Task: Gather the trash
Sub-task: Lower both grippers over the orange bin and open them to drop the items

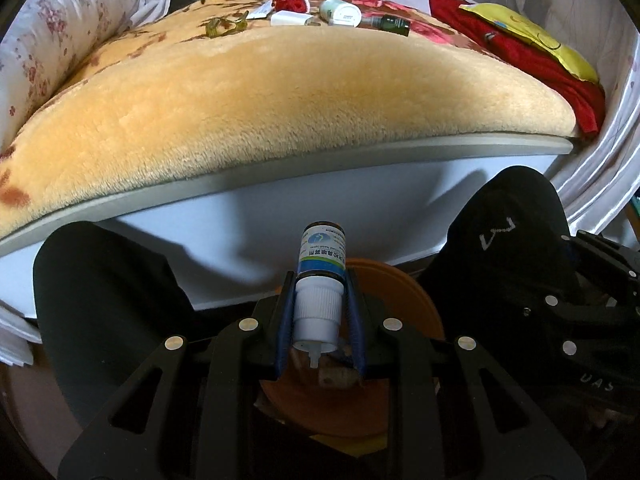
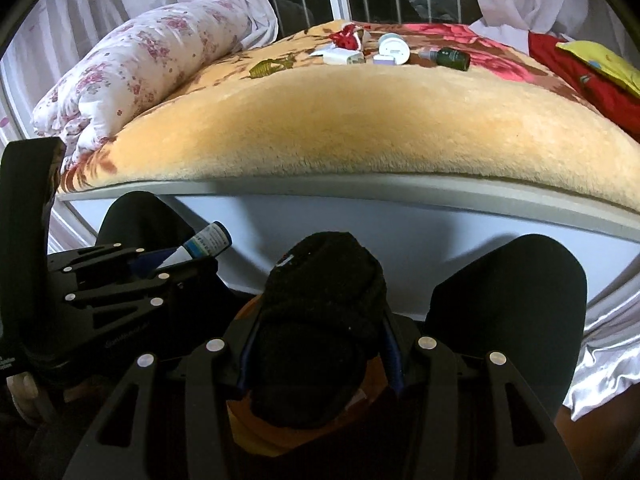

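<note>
Trash in both hands: spray bottle [image 1: 321, 264] pinched by its white cap in left gripper [image 1: 320, 320], black sock [image 2: 320, 320] bunched between right gripper [image 2: 318, 344] jaws, both poised over orange bin [image 1: 396, 292] on floor btwn person's knees, below bed [image 1: 280, 92] edge. To drop well: centre each over bin mouth, let go low so bottle doesn't bounce out. Left jaws nearly together on cap; right moderately spread, pads against sock. More bits left on bed far end.
</note>
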`<move>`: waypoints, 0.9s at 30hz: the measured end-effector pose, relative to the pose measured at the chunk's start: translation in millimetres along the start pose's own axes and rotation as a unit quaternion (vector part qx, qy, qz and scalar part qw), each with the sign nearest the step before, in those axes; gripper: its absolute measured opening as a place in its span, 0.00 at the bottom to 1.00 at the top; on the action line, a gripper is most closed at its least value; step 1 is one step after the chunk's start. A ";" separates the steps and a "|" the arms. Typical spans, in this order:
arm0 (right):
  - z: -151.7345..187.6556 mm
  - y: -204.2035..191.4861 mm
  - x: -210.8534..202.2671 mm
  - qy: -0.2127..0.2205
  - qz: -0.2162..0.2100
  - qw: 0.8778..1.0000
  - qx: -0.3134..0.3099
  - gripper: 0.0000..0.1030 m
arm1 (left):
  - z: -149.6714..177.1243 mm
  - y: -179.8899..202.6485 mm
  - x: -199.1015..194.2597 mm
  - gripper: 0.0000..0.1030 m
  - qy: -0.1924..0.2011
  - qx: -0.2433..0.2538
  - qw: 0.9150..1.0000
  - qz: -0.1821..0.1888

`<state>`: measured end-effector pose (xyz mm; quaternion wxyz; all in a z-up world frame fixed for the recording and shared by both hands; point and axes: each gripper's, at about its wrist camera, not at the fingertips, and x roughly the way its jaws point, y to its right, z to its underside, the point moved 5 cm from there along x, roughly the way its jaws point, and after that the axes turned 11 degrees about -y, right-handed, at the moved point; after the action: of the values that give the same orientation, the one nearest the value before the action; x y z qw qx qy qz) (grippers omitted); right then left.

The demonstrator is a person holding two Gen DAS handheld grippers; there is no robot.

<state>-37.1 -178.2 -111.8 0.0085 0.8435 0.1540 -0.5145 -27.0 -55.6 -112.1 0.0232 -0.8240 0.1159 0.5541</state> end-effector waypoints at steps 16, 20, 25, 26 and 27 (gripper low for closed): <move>0.7 3.2 -0.9 0.001 0.012 1.000 0.011 0.76 | -0.4 -9.7 11.0 0.54 -0.024 -0.021 0.999 0.001; 0.8 9.8 -0.4 0.001 0.008 1.000 0.027 0.76 | -0.1 -8.4 10.7 0.54 -0.025 -0.021 0.999 0.000; 1.2 15.3 -0.9 0.003 0.003 0.999 0.040 0.77 | -3.8 -9.6 1.9 0.54 -0.010 -0.022 1.000 0.008; 1.8 16.3 -1.2 0.004 0.003 0.999 0.042 0.77 | -5.9 -10.7 -2.8 0.54 -0.001 -0.020 1.000 0.008; 2.2 17.2 -1.2 0.005 0.003 0.999 0.044 0.77 | -8.5 -11.5 -7.0 0.54 0.006 -0.018 1.000 0.004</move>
<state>-34.9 -195.2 -114.3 -0.0281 0.8459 0.1292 -0.5167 -19.4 -44.6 -103.5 0.0059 -0.8271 0.1095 0.5512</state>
